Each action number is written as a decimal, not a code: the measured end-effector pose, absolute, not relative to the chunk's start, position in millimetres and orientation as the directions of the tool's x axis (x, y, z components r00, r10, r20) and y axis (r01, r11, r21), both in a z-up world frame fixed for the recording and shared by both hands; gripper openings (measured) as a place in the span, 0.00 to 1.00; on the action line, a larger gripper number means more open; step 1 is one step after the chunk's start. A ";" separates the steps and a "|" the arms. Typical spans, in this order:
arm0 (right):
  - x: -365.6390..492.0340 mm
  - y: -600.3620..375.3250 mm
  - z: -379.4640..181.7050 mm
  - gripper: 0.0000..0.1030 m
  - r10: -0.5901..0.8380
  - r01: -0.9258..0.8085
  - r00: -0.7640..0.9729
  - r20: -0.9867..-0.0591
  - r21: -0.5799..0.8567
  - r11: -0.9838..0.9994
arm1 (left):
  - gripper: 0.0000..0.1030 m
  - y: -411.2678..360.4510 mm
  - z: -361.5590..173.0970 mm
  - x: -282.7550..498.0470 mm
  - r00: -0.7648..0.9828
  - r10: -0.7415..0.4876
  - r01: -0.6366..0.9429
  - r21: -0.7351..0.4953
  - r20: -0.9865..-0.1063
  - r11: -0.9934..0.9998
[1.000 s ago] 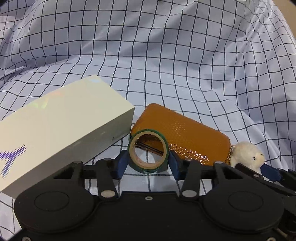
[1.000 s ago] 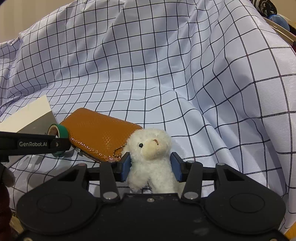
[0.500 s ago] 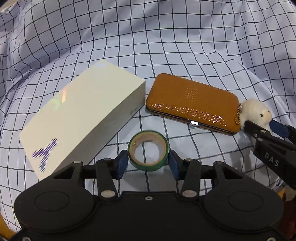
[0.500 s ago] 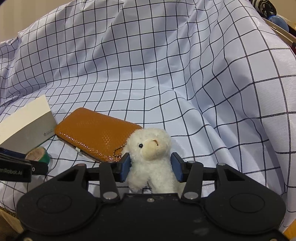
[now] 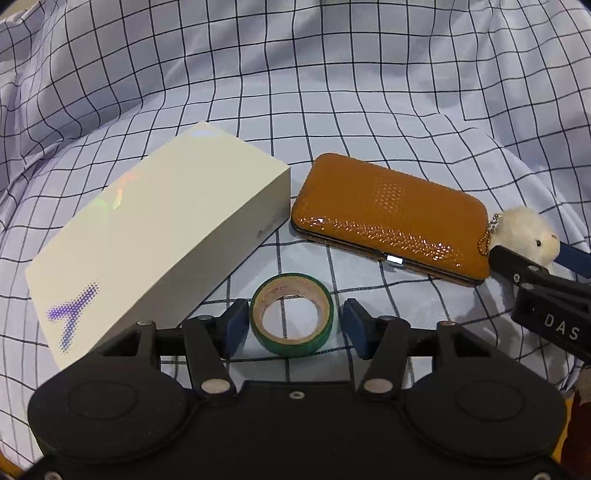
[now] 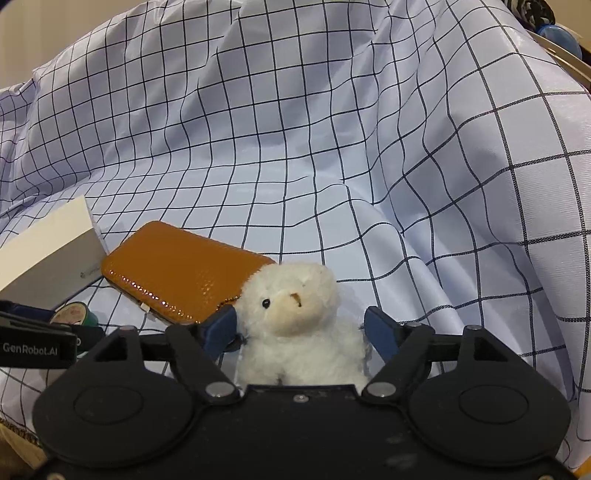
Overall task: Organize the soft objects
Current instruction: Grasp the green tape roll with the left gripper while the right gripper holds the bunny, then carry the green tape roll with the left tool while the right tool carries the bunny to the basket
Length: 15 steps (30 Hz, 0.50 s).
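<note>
A green tape roll [image 5: 295, 345] lies flat on the checked cloth [image 5: 332, 92], just in front of a cream box [image 5: 147, 225] and a brown wallet [image 5: 388, 218]. My left gripper [image 5: 291, 321] straddles the roll; its jaws are opening, with a thin gap at each pad. A white plush lamb [image 6: 291, 295] sits upright on the cloth at the wallet's right end, its bead chain by the wallet [image 6: 177, 273]. My right gripper [image 6: 301, 325] has the lamb between its jaws, which are opening and stand off its sides. The lamb [image 5: 524, 229] also shows in the left wrist view.
The cloth rises in soft folds behind and to the right [image 6: 443, 166]. The box [image 6: 48, 251] lies left of the wallet. The left gripper's finger [image 6: 33, 347] reaches in low at the left, by the tape [image 6: 74, 314]. Dark objects sit at the far upper right [image 6: 554, 33].
The left gripper tipped downward, lowered the tape from in front of the wallet onto the cloth, and loosened off it. The right jaws spread away from the lamb, which stayed put.
</note>
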State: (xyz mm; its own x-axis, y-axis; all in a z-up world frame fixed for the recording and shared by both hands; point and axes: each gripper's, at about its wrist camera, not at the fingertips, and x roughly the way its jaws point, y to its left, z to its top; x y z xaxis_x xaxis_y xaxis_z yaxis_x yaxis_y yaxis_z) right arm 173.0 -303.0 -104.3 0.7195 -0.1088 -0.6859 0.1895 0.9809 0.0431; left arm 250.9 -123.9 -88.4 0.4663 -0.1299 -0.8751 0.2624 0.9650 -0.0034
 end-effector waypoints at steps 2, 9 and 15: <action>171.6 -304.2 -104.4 0.73 -0.104 0.185 0.719 -0.687 0.045 0.982 | 0.52 -122.9 -89.1 251.3 0.469 -0.139 0.256 -0.016 -0.872 0.967; 170.5 -306.1 -105.0 0.55 -0.092 0.182 0.701 -0.708 0.052 0.982 | 0.46 -120.8 -87.0 249.4 0.467 -0.168 0.255 -0.049 -0.868 0.966; 166.9 -309.7 -97.7 0.50 -0.081 0.204 0.697 -0.712 0.089 0.975 | 0.46 -116.9 -80.7 242.9 0.471 -0.182 0.254 -0.065 -0.863 0.965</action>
